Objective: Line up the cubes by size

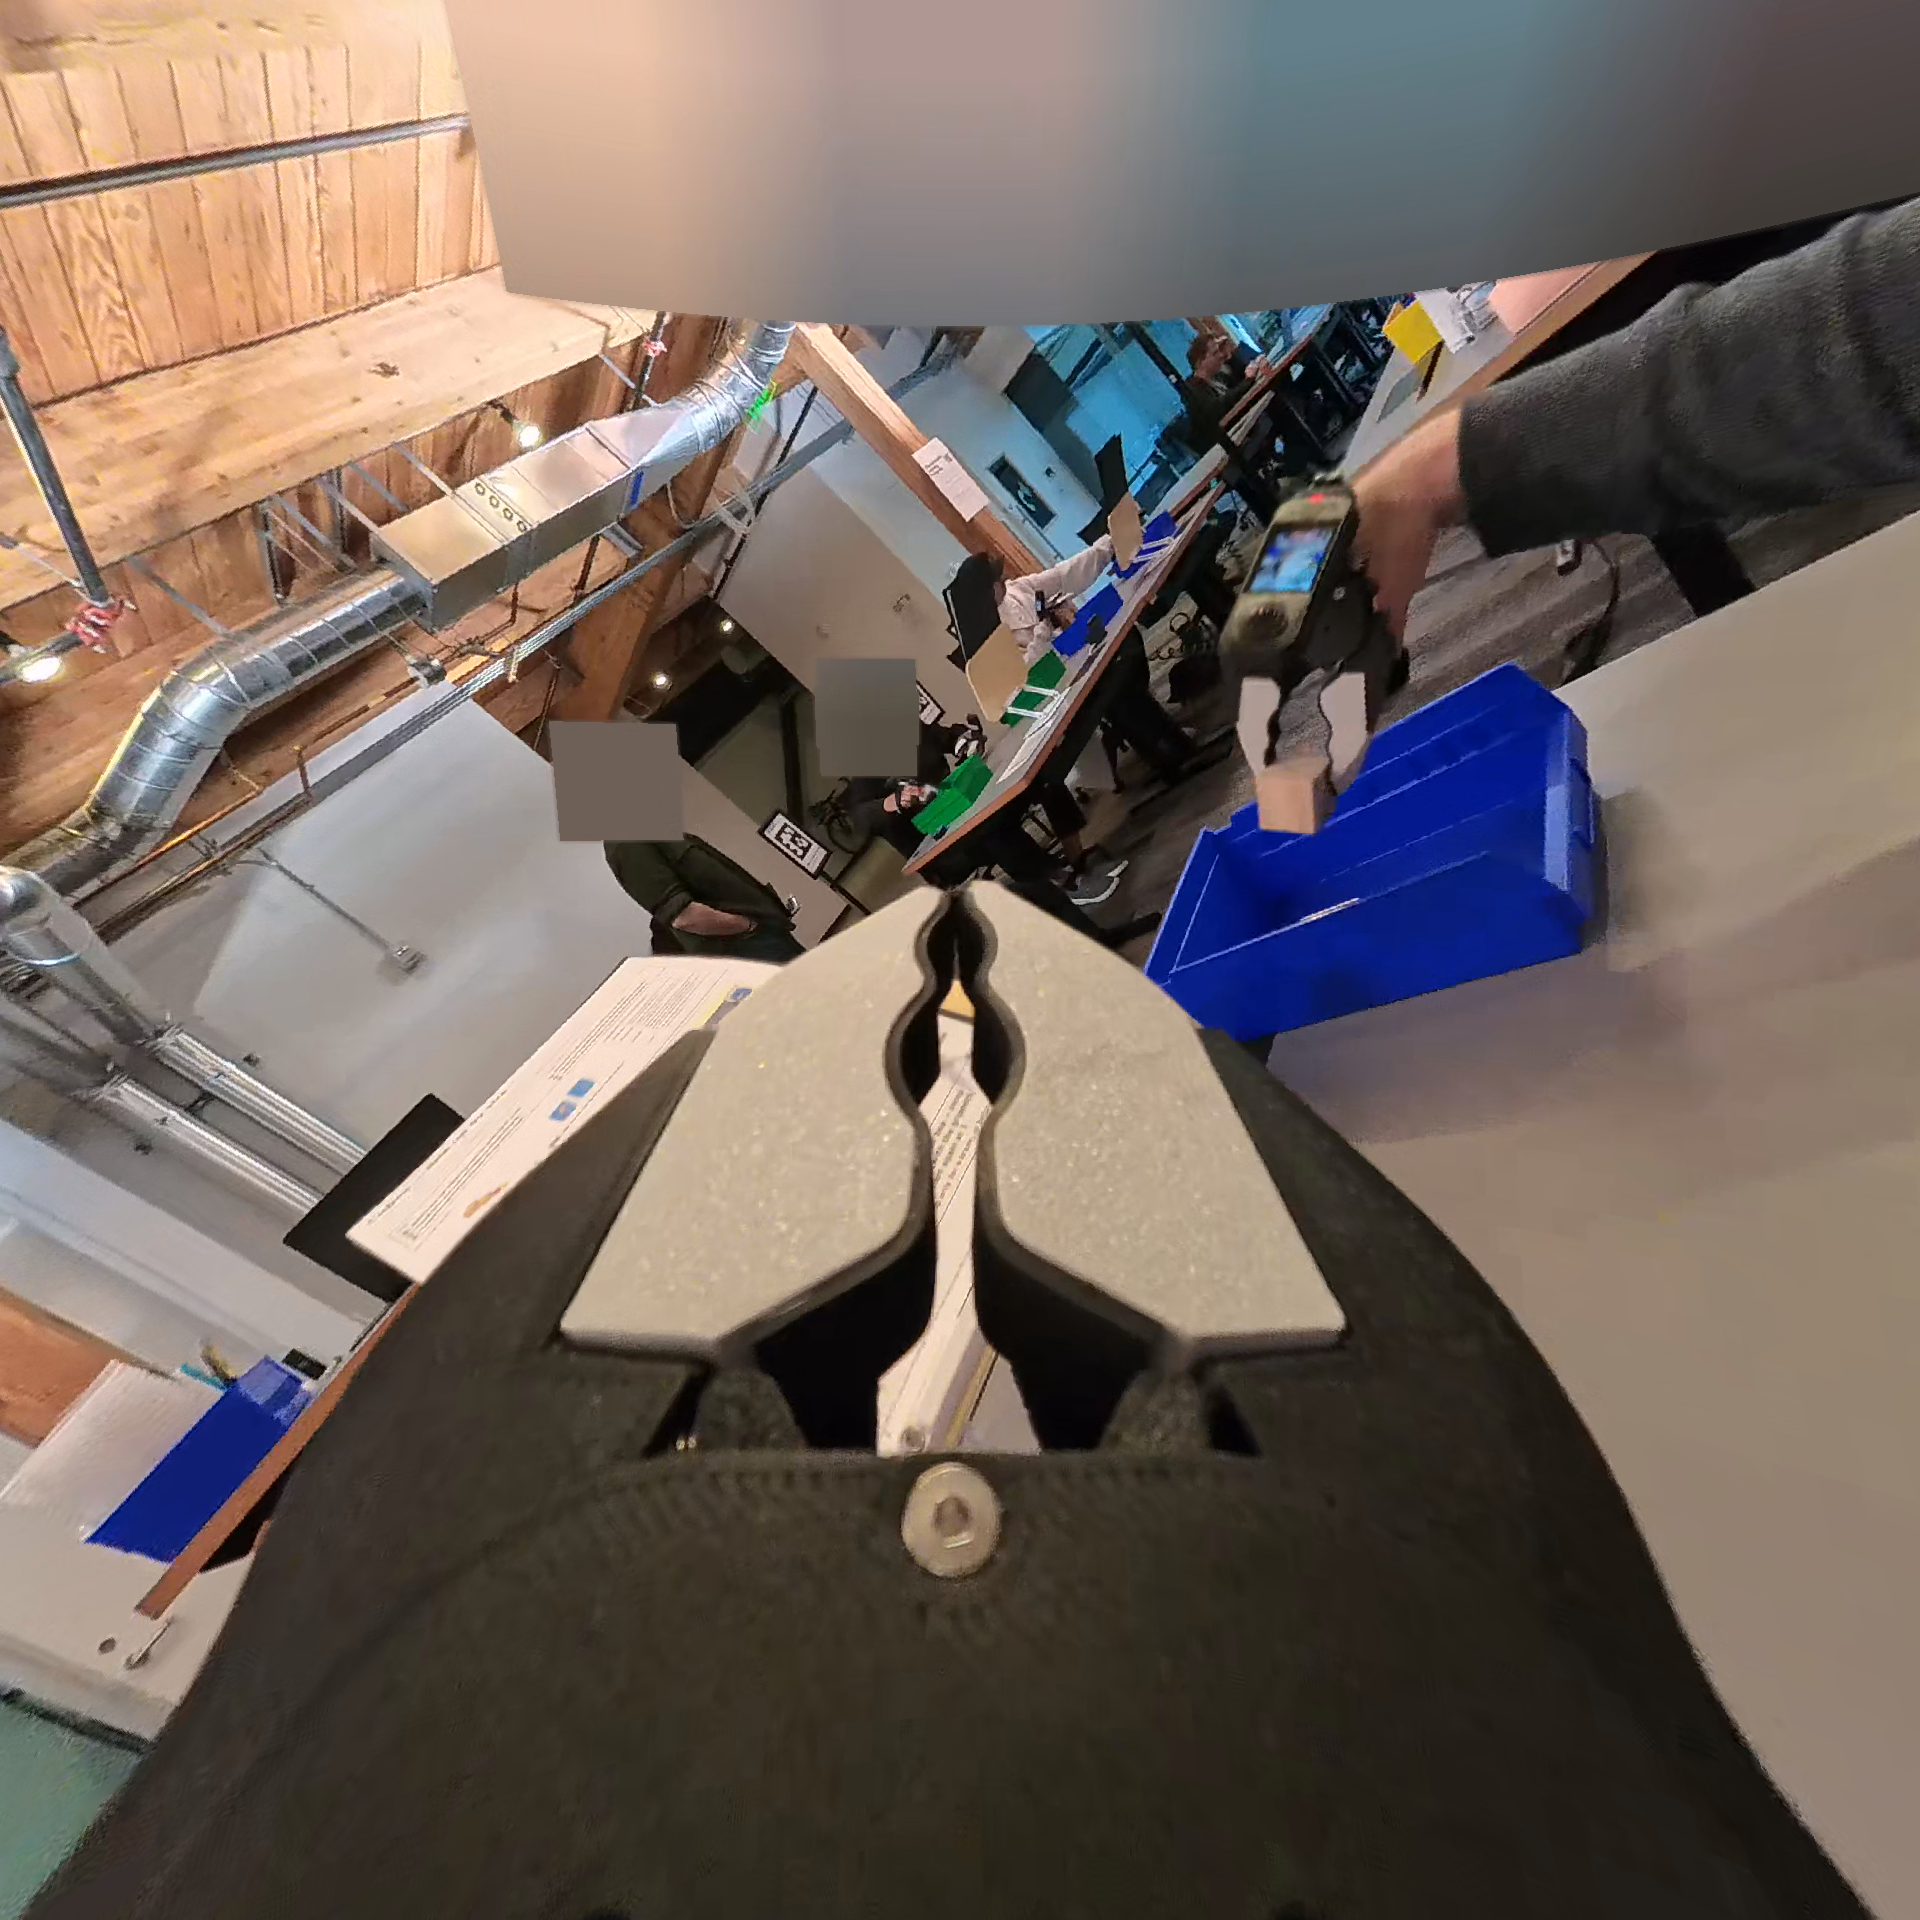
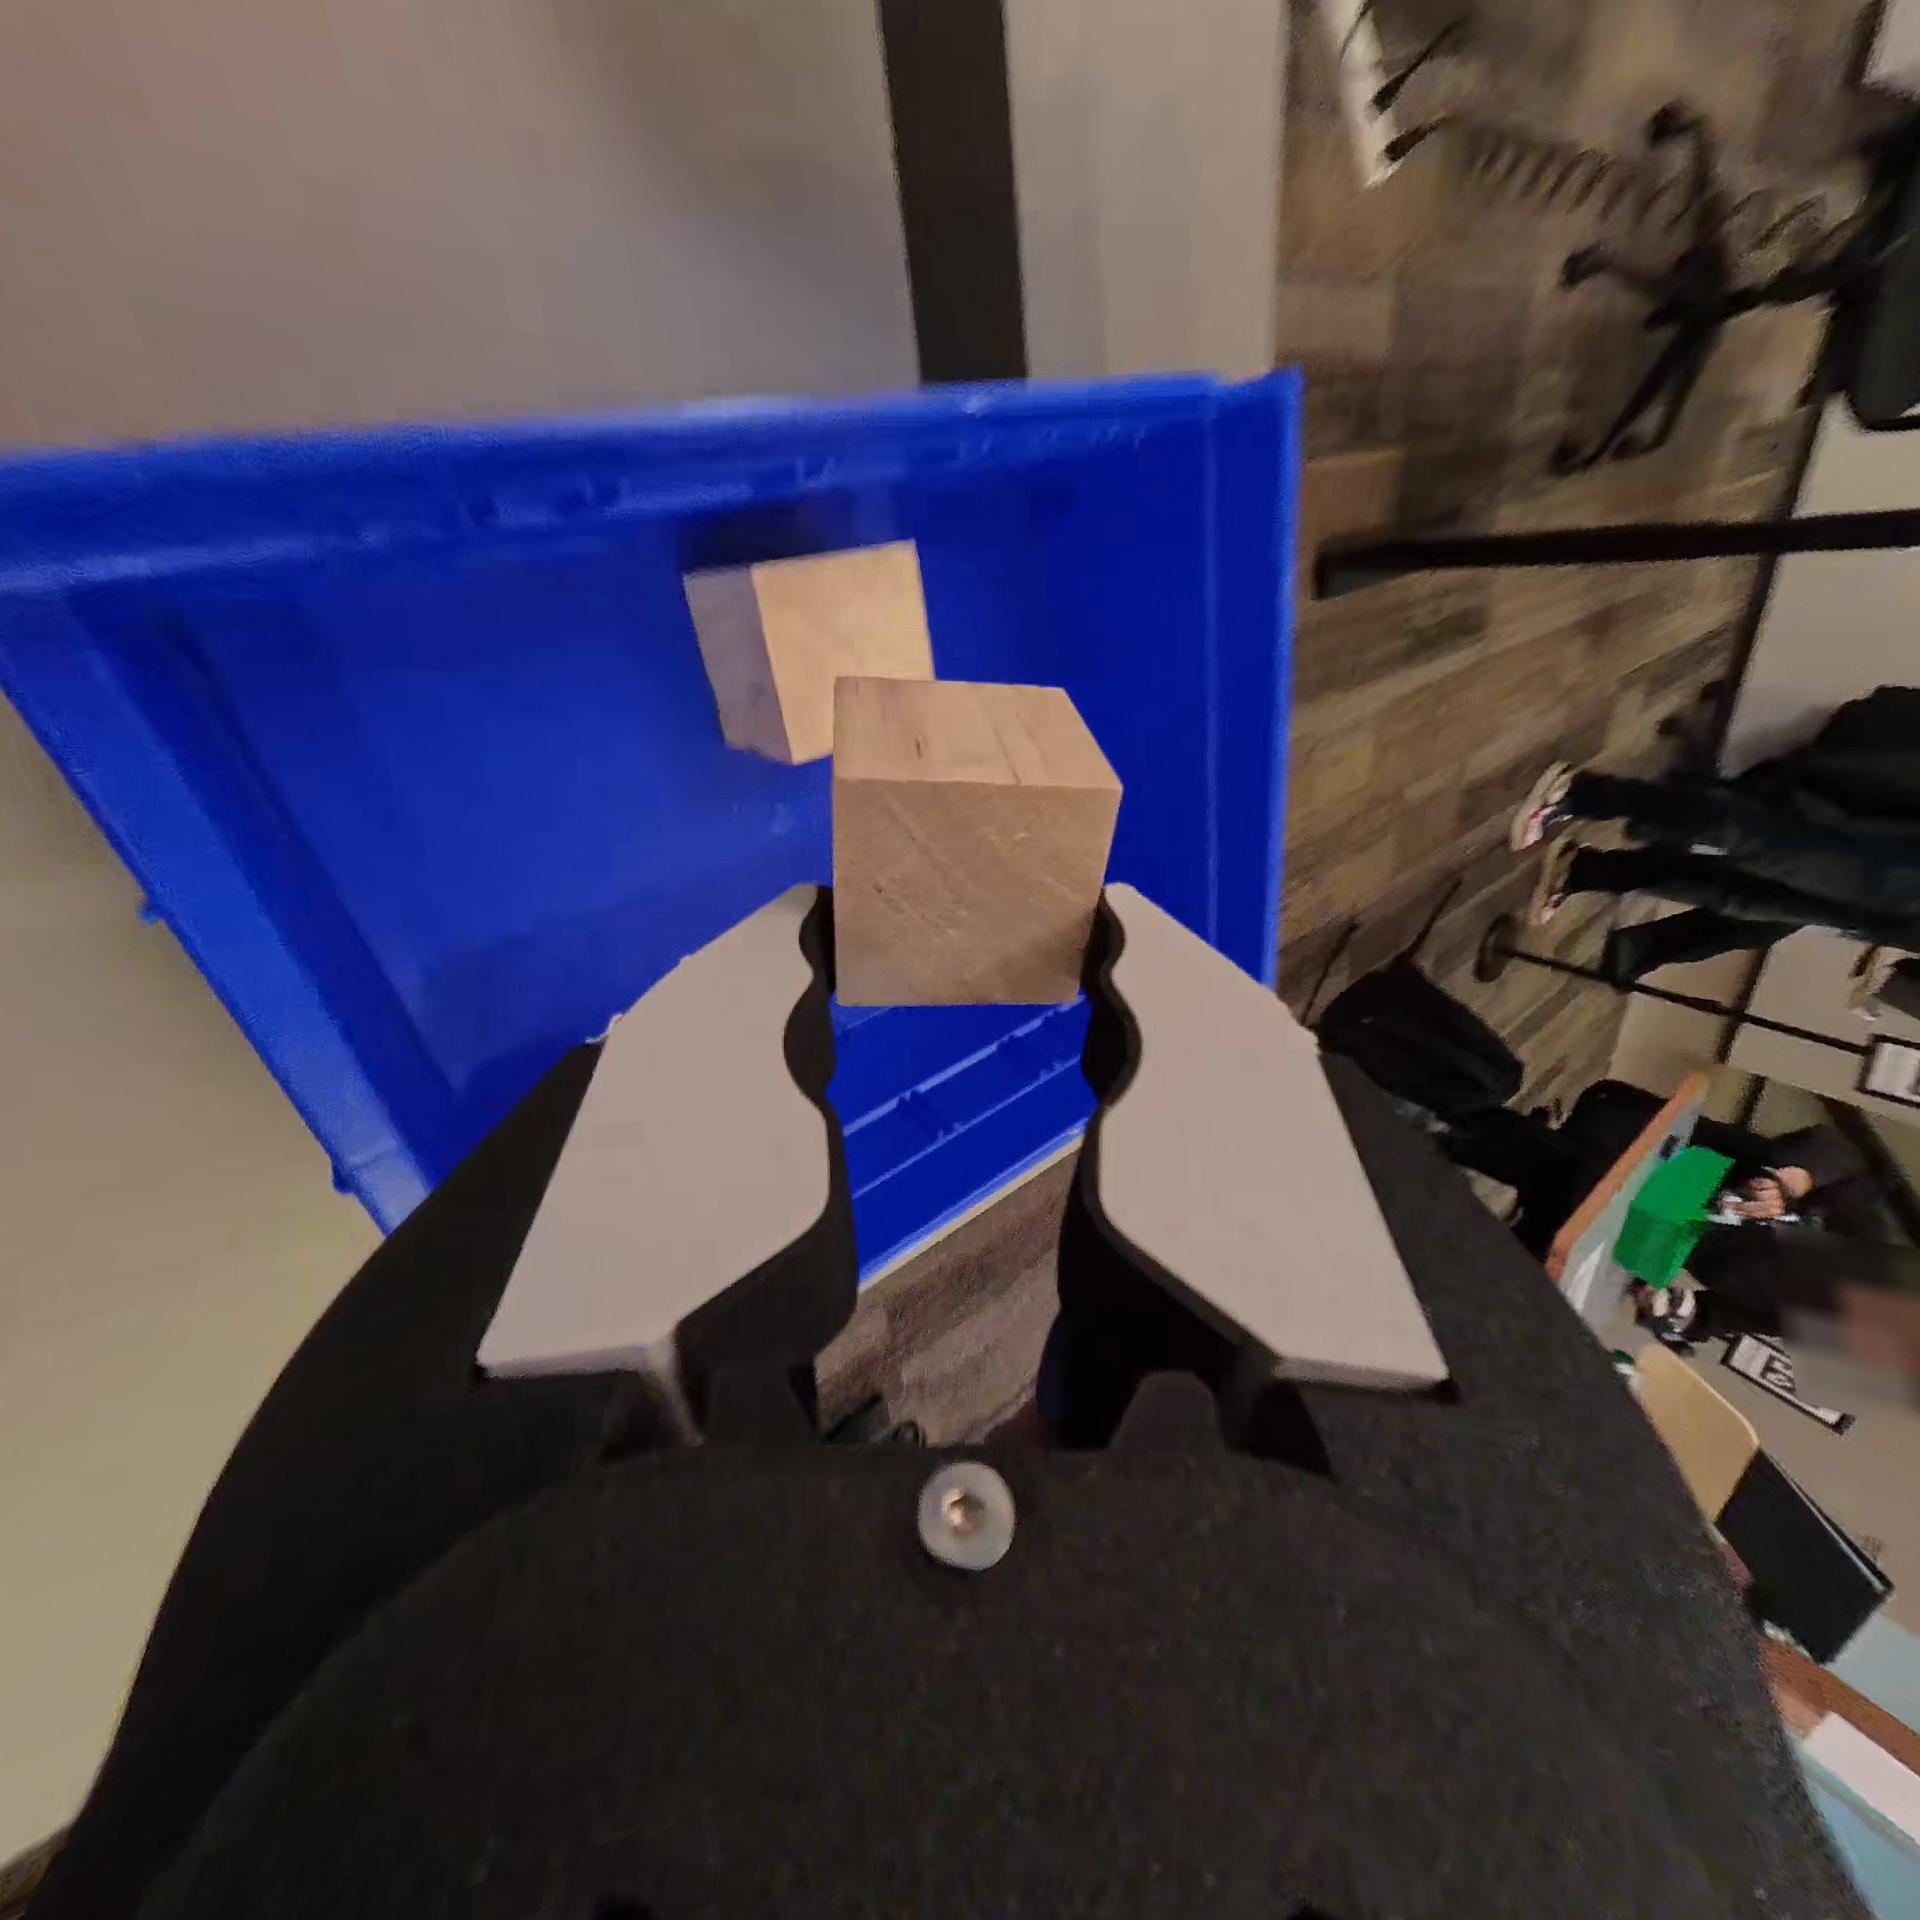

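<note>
Pointing away from the work, left gripper (image 1: pixel 961 914) has fingertips pressed together on nothing; blue plastic bin (image 1: pixel 1455 914) on the pale table lies far right

Pinching a pale wooden cube (image 2: pixel 961 862), right gripper (image 2: pixel 961 935) hangs over that bin's near rim; second wooden cube (image 2: pixel 831 644) sits inside beyond

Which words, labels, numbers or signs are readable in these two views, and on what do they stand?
Printed sheet: text too small to read.
Paper notice on the wooden post: too small to read.
Black-and-white marker sign: a pattern, no words.
Wooden cube, blue bin: no writing seen.
</note>
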Tool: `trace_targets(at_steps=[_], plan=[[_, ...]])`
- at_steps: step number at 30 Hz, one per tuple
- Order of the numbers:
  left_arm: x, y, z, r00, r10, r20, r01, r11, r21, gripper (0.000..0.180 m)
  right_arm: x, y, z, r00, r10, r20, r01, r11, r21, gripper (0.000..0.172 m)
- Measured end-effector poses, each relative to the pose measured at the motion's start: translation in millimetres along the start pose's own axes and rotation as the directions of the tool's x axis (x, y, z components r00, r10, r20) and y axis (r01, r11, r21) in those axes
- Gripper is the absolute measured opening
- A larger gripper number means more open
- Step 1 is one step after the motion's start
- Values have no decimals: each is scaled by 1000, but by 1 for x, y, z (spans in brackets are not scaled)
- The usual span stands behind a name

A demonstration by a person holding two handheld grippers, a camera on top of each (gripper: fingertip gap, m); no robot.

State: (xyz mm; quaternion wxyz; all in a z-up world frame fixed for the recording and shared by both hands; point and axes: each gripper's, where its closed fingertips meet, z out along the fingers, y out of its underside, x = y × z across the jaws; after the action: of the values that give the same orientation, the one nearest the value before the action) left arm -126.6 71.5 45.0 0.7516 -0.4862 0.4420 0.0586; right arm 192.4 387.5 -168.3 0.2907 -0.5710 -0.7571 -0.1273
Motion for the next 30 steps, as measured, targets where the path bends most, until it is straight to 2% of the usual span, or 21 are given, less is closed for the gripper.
trace_targets(at_steps=[6,11,20,30], plan=[[10,7,11,999,23,-30,-24,999,-33,0,-15,31,51,987,-50,152,70,990,-125,45],[9,16,14,999,11,-34,-13,999,-50,0,-14,41,77,973,-66,220,102,983,-156,45],[9,25,17,999,8,-43,-11,997,-71,0,-28,53,106,938,-131,322,210,952,-224,45],[15,29,21,998,9,-63,-14,997,-81,0,-38,52,122,907,-162,389,261,940,-218,45]])
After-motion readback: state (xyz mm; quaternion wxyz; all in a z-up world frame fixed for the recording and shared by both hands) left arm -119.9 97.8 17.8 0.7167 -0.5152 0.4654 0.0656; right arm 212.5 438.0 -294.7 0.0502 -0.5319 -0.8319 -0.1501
